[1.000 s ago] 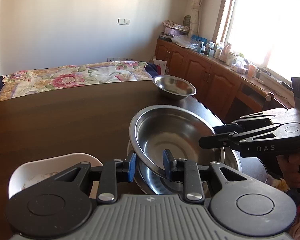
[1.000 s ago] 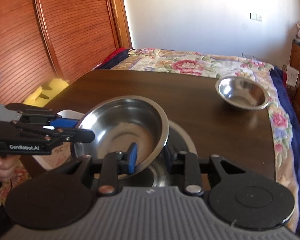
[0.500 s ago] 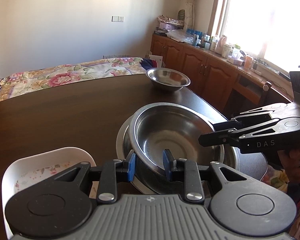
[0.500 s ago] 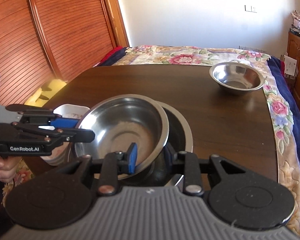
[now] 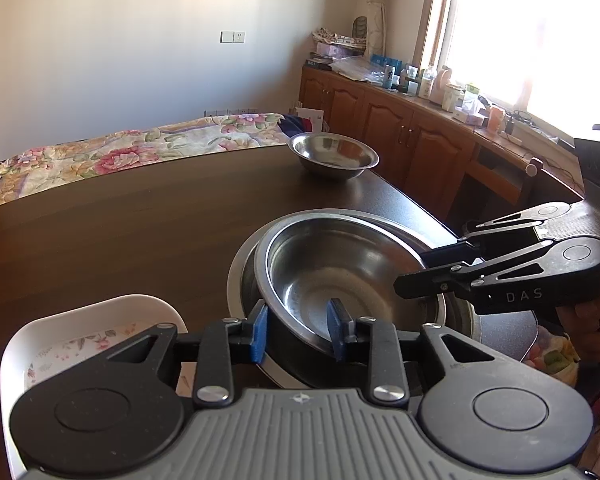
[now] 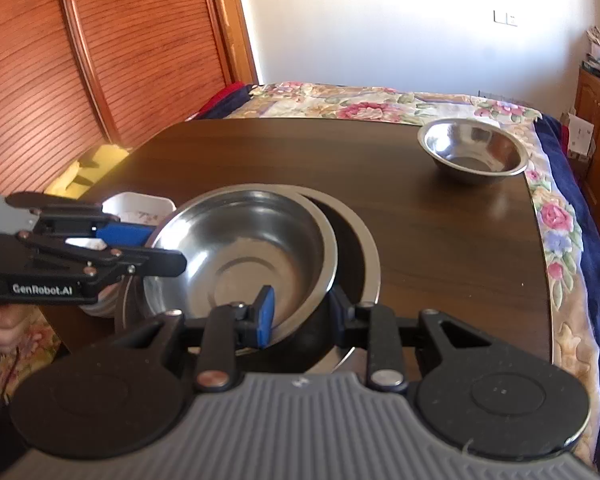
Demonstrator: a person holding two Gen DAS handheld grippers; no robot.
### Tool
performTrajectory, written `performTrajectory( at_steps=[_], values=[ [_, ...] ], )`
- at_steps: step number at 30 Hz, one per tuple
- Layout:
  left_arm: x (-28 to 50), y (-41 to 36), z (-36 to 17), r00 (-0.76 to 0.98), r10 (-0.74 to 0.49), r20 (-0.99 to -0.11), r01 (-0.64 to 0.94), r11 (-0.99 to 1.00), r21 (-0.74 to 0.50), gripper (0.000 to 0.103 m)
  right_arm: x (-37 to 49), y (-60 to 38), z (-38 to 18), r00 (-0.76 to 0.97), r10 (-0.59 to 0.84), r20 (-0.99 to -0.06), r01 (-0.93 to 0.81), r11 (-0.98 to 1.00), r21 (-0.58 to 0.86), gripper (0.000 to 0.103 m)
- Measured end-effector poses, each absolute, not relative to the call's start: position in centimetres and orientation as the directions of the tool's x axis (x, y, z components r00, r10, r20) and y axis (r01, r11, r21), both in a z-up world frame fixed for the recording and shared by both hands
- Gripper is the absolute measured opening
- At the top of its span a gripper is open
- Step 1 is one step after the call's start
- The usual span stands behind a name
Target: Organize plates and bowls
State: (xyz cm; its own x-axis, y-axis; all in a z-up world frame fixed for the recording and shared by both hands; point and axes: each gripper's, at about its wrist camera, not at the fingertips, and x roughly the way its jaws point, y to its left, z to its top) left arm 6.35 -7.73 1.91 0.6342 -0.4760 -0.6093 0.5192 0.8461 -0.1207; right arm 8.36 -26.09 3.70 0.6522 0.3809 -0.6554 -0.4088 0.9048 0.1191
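Now I'm nesting the shiny round steel bowl (image 5: pixel 340 276) into the larger steel basin (image 6: pixel 360 256) at lower centre; left gripper (image 5: pixel 298 330) and right gripper (image 6: pixel 302 312) both clench its rim (it sits tilted). Next: level it, then release.

"das" stands in pale letters on the side of the right gripper (image 5: pixel 410 276); "genrobot.ai" stands in white on the side of the left gripper (image 6: pixel 168 250).
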Motion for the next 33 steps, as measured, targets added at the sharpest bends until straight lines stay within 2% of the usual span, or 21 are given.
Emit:
performTrajectory(
  at_steps=[11, 22, 33],
  values=[
    [6.2, -7.6, 1.8, 0.634, -0.479, -0.607, 0.522, 0.844, -0.121, 0.031, 8.7, -25.9, 3.9, 0.645, 0.349, -0.68, -0.424, 0.904, 0.062, 0.019],
    [6.2, -7.5, 1.7, 0.638, -0.479, -0.603, 0.516, 0.847, -0.126, 0.031, 8.8, -25.6, 4.0, 0.654, 0.314, -0.688, -0.428, 0.904, 0.006, 0.014],
    [5.9, -6.9, 2.0, 0.655, -0.477, -0.586, 0.506, 0.853, -0.128, 0.031, 9.1, -24.8, 4.3, 0.669, 0.268, -0.694, -0.436, 0.897, -0.074, 0.013]
  ],
)
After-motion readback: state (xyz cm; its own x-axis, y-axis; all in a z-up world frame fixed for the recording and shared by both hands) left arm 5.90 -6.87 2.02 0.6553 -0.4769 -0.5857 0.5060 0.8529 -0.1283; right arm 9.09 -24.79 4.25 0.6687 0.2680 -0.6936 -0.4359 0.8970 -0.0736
